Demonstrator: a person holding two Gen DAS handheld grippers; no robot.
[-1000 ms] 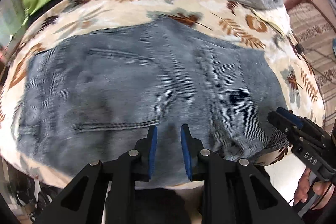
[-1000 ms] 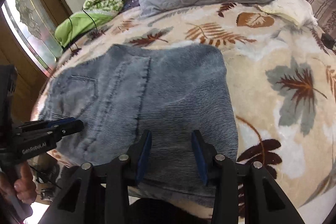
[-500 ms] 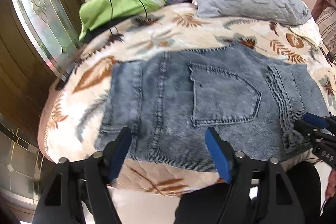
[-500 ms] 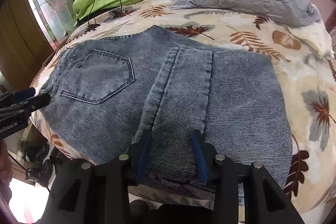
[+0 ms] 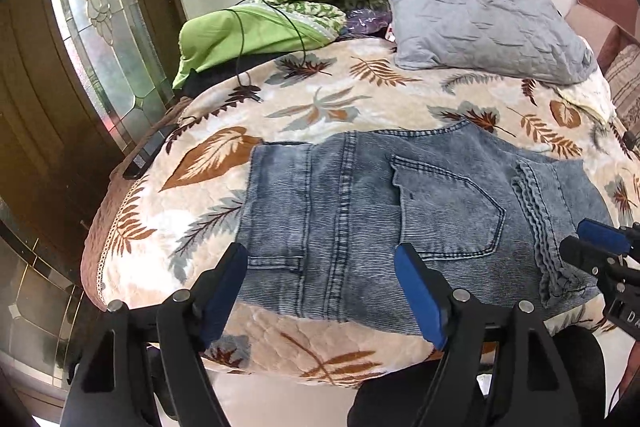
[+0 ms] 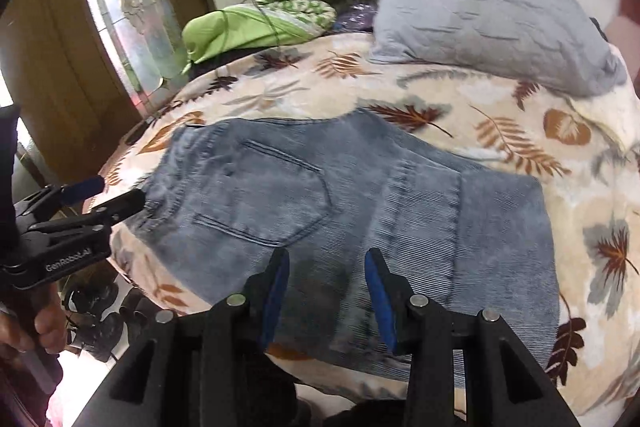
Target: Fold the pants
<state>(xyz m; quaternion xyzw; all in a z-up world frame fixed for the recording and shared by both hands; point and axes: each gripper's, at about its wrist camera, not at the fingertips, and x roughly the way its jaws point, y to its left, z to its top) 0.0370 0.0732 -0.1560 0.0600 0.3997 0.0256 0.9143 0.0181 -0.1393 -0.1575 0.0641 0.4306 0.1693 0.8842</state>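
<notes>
Folded denim pants lying flat at near edge of bed, apparently laid out for the next fold; left hand-held gripper and right hand-held gripper both apart, clamping nothing, held above the near hem.

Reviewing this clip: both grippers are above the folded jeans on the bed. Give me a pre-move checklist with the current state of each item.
1. Left gripper open, nothing between its fingers: ok.
2. Right gripper free of cloth: ok.
3. Jeans lie folded on the leaf-print blanket: ok.
4. Jeans' near edge fully on the bed: not ok, it droops over the edge.
5. Grey pillow apart from the jeans: ok.
6. Layers underneath aligned: cannot tell.
</notes>
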